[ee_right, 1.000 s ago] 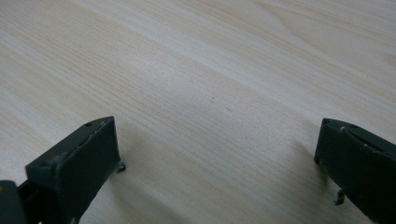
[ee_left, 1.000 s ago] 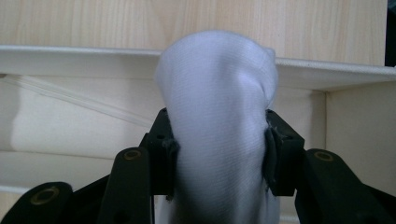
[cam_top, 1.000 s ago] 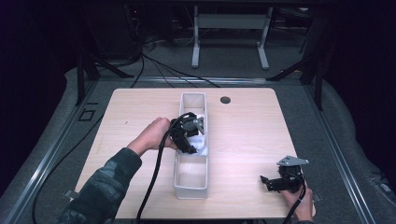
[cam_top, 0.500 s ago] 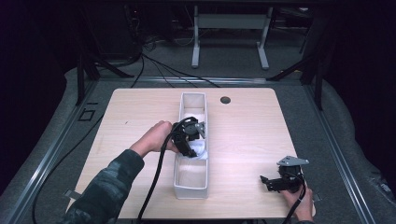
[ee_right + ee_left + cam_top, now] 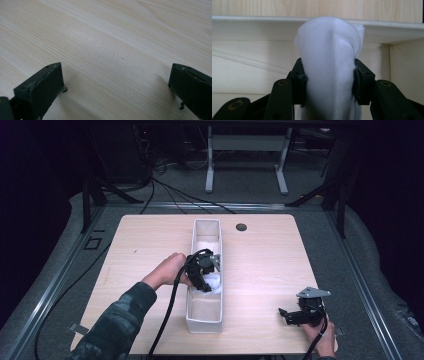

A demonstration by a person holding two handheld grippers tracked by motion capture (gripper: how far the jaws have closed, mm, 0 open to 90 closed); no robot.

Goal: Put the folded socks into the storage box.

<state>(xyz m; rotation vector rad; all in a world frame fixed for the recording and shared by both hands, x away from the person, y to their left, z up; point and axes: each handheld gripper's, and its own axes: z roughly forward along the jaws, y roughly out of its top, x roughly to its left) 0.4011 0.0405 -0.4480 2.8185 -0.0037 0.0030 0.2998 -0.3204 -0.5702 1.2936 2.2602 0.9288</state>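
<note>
White cloth [image 5: 329, 65] sits clenched between the jaws of the left gripper [image 5: 202, 270], inside the long white bin [image 5: 205, 320] mid-counter [image 5: 140, 245]; the right gripper [image 5: 300, 314] rests near the counter's edge, jaws spread and holding nothing.

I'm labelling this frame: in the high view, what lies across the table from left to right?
Person's left hand → left claw gripping white cloth in the white bin → right claw.
</note>
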